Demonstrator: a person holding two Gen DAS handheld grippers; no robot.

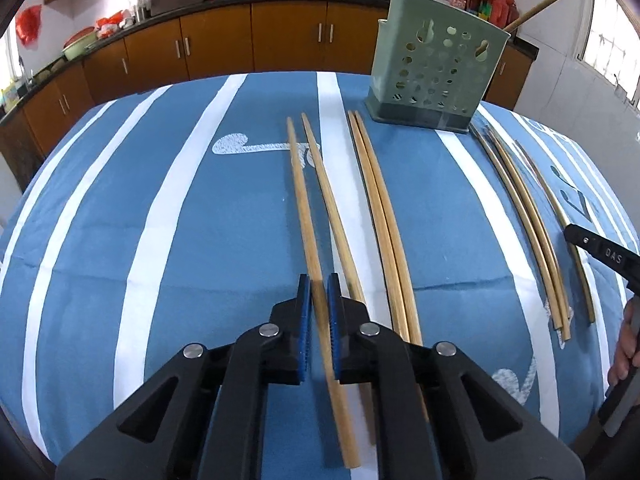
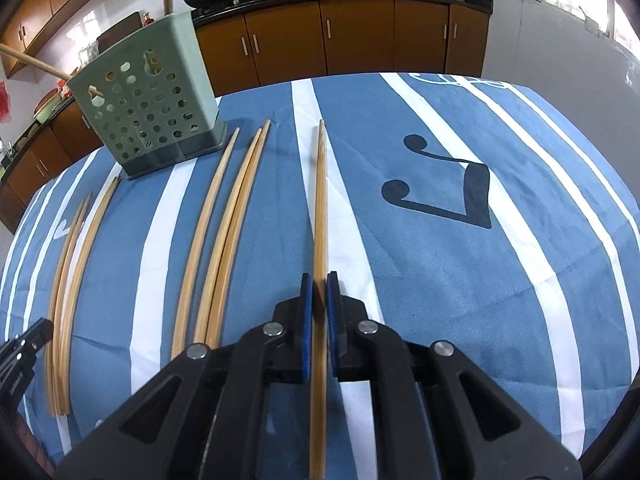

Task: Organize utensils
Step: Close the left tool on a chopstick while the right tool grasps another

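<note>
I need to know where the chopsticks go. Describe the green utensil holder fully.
The green utensil holder is a pale green, plastic-looking box with round holes punched in its walls and a darker base. It stands upright on the blue striped cloth at the table's far side. Two wooden sticks already poke out of its top. No gripper touches it.

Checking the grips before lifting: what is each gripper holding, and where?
Each is shut on one chopstick: the left gripper and the right gripper both hold well back from the far tip.
</note>
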